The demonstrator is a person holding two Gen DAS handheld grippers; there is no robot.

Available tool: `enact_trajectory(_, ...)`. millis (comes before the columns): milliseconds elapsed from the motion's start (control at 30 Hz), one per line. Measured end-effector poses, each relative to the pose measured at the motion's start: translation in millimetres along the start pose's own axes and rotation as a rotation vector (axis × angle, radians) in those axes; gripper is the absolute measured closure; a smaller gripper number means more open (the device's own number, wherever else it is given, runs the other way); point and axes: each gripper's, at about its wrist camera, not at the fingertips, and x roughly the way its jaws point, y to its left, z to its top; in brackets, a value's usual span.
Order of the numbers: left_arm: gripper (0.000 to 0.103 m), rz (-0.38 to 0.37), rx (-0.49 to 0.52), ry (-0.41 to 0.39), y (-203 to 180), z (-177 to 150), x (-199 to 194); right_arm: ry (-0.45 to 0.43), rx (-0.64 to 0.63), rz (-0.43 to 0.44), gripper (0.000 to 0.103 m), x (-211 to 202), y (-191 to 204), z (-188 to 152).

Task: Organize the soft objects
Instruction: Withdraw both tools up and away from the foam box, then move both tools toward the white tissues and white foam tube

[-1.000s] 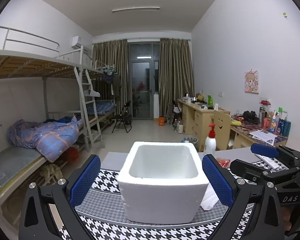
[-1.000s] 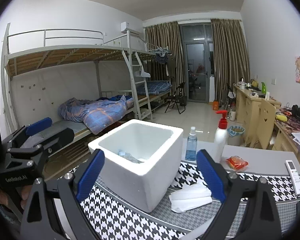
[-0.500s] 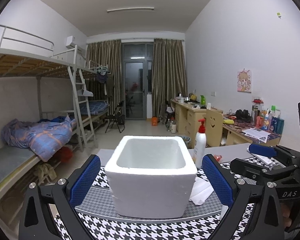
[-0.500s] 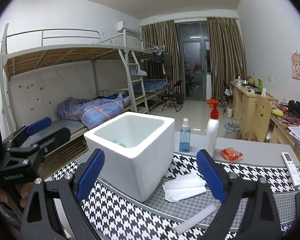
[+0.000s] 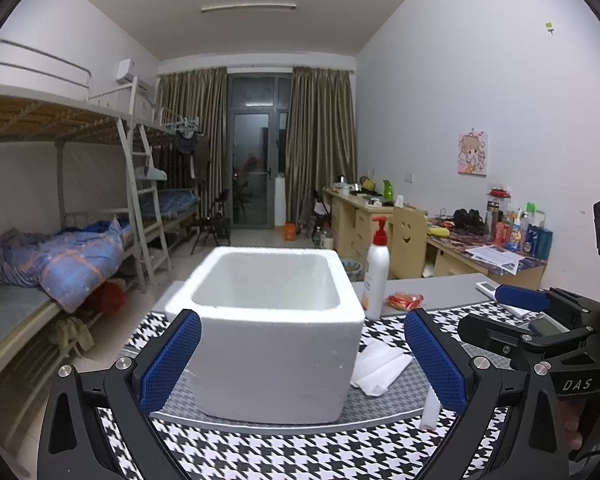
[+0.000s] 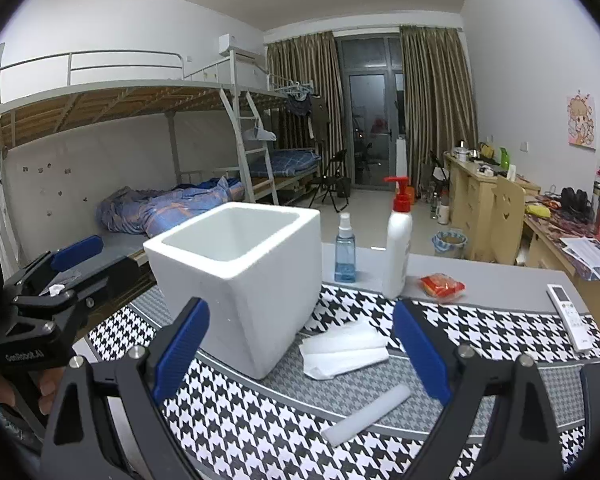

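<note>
A white foam box (image 5: 276, 332) stands open-topped on a houndstooth mat (image 5: 284, 460); it also shows in the right wrist view (image 6: 244, 280). Folded white soft sheets (image 6: 344, 350) lie to its right, also in the left wrist view (image 5: 380, 366). A white foam stick (image 6: 366, 414) lies nearer on the mat. My left gripper (image 5: 300, 360) is open and empty, jaws wide in front of the box. My right gripper (image 6: 300, 352) is open and empty, above the sheets and stick.
A white pump bottle (image 6: 396, 248), a blue spray bottle (image 6: 345, 252), an orange packet (image 6: 442, 285) and a remote control (image 6: 568, 320) sit on the grey table behind the mat. Bunk beds (image 6: 140, 152) stand left, desks (image 6: 500, 192) right.
Both grippers have pulled back and lowered, so the box looks lower and farther. The foam stick has come into view in front of the right gripper. Both jaws stay open.
</note>
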Motion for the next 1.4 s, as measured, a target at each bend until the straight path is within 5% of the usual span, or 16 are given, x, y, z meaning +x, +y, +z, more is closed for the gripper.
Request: enact_trajectory(1400, 0.001, -0.189, 0.09, 0.153, -71.0, -25.7, 56.4, 0.098, 0.145, -0.191, 0.008, -11.2, -70.6, -51.3)
